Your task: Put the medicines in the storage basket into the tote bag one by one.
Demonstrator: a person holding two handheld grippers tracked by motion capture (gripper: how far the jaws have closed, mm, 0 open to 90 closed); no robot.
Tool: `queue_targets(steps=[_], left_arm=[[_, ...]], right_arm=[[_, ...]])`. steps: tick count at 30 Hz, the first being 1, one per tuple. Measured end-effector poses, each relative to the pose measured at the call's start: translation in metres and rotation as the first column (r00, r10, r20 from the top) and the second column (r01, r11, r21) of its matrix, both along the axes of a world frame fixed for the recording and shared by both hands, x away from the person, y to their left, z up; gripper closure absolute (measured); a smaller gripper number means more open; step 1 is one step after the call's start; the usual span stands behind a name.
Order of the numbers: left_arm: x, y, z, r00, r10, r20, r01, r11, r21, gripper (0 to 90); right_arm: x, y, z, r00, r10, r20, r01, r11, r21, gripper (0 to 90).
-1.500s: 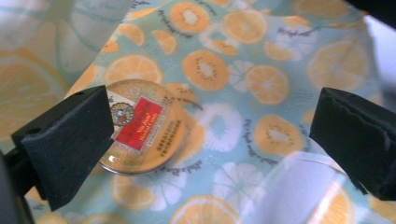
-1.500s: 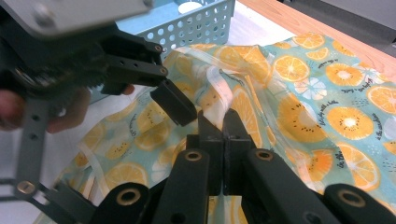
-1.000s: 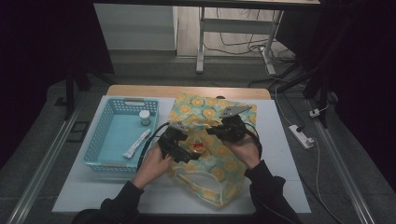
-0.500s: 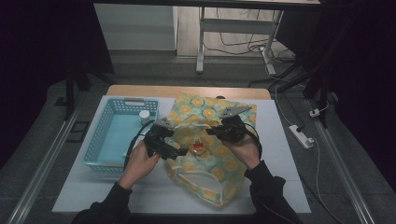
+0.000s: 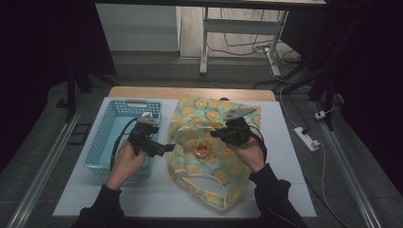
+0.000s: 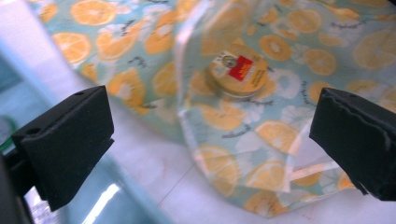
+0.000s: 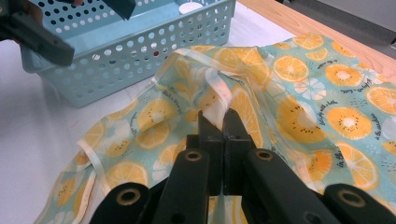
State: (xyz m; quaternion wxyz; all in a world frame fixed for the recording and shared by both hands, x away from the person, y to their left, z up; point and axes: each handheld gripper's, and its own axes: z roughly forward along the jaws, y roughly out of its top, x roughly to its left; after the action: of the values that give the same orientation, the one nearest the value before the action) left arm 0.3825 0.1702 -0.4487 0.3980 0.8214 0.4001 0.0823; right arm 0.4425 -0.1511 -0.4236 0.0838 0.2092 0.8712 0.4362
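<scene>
A cloth bag (image 5: 214,161) printed with orange slices lies on the white table. My right gripper (image 5: 217,135) is shut on the bag's pale rim strap (image 7: 219,100) and holds the mouth lifted. Inside the bag lies a round flat tin (image 5: 201,151) with a red label (image 6: 240,70). My left gripper (image 5: 167,148) hovers at the right edge of the blue basket (image 5: 102,142), just left of the bag. Its jaws stand wide apart in the left gripper view (image 6: 210,144), with nothing between them.
The perforated blue basket (image 7: 140,51) stands on the left of the table, with a small white-capped item (image 7: 190,7) at its far end. A wooden strip (image 5: 190,92) runs along the table's far edge. A power strip (image 5: 306,137) lies on the floor at the right.
My left gripper has moved left, away from the bag's mouth to the basket's right edge. The right gripper has kept still, gripping the bag's rim.
</scene>
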Motion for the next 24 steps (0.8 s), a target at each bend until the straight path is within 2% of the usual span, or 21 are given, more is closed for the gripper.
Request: queue_targets(steps=[9,15,20,24], left_arm=[[0.003,0.023,-0.002,0.9983,0.057,-0.007,-0.057,0.9982,0.015,0.0],[0.006,0.038,-0.007,0.9938,0.111,-0.006,-0.111,0.9929,0.043,0.0],[0.010,0.048,-0.015,0.9906,0.134,-0.025,-0.132,0.9882,0.078,0.0],[0.014,0.055,-0.022,0.9865,0.156,-0.048,-0.150,0.9814,0.120,0.0]], right_arm=[[0.000,0.000,0.000,1.0000,0.000,0.000,0.000,1.000,-0.001,89.8],[0.000,0.000,0.000,1.0000,0.000,0.000,0.000,1.000,-0.002,89.8],[0.000,0.000,-0.001,1.0000,0.001,0.001,-0.001,1.000,-0.004,89.8],[0.001,0.001,-0.002,1.0000,0.002,0.000,-0.002,1.000,-0.005,89.8]])
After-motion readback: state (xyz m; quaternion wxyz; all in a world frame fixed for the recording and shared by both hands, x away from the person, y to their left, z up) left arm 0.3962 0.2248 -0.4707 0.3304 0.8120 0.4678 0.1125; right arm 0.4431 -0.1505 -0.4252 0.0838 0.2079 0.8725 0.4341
